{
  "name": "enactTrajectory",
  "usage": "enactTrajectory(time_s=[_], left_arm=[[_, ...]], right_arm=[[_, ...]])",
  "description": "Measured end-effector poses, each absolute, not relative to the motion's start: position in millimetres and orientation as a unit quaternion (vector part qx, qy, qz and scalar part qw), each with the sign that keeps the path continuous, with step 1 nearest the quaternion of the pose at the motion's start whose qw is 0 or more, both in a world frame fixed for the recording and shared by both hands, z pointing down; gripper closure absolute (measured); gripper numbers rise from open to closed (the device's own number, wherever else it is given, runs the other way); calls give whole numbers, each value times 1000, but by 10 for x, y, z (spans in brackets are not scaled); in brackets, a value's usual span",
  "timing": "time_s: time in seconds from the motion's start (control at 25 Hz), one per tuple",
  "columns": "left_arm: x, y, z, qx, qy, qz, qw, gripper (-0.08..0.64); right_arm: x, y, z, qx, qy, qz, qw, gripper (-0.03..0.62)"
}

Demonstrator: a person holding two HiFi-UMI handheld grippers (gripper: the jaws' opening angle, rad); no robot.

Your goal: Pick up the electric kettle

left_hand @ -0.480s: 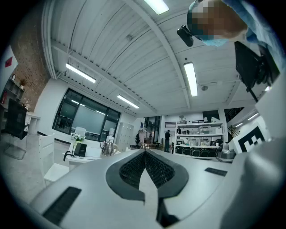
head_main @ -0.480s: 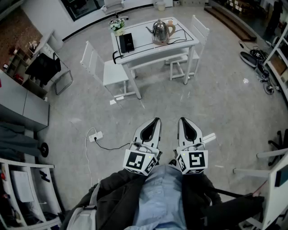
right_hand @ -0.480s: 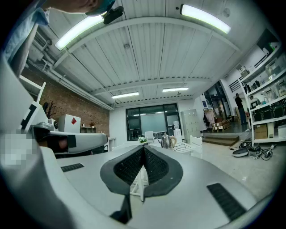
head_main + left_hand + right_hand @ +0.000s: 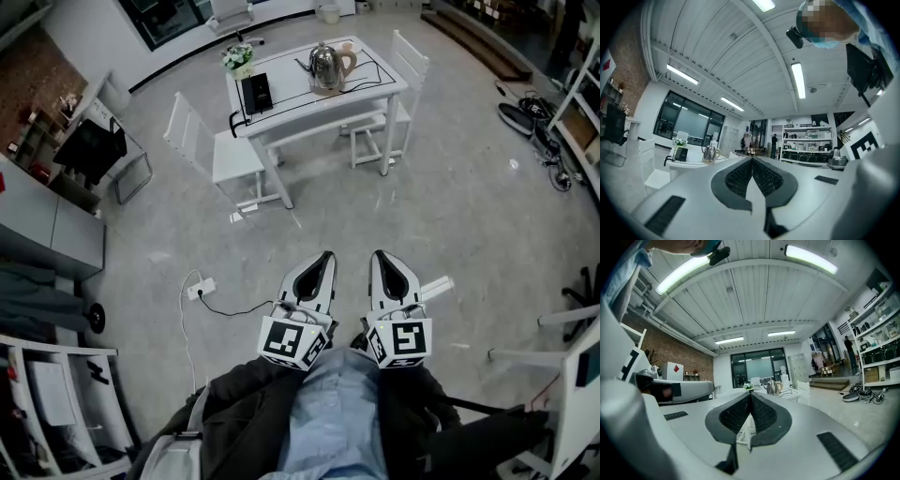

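Observation:
A shiny steel electric kettle (image 4: 325, 67) with a tan handle stands on a white table (image 4: 375, 86) far ahead, across the room. It also shows small in the left gripper view as the kettle (image 4: 709, 153) and in the right gripper view as the kettle (image 4: 773, 387). My left gripper (image 4: 325, 255) and right gripper (image 4: 378, 255) are held side by side close to my body, level, pointing toward the table. Both are shut with nothing between the jaws, and both are a long way from the kettle.
A black box (image 4: 255, 92) and a flower pot (image 4: 238, 58) share the table, with a black cable looped across it. White chairs (image 4: 208, 148) stand at the table's left and right. A power strip (image 4: 200, 287) with cord lies on the floor ahead-left. Shelves (image 4: 574, 122) line the right side.
The table and kettle have shifted slightly up and away in the head view. Both grippers stay shut in the same place by my body.

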State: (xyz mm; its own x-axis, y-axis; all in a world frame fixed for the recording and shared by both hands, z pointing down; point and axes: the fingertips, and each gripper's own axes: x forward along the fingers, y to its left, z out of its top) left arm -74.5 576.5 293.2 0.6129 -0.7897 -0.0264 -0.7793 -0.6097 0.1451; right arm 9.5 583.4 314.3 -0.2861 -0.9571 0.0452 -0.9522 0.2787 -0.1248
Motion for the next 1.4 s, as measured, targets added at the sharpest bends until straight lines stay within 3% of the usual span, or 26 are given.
enactTrajectory(time_s=[0.64, 1.4], left_arm=[[-136, 5753, 3119, 910, -410, -1, 66, 552], [-553, 4167, 3242, 900, -424, -39, 95, 552]], right_arm=[[621, 5842, 3379, -596, 793, -119, 43, 574], [177, 4291, 3532, -570, 810, -137, 10, 574]])
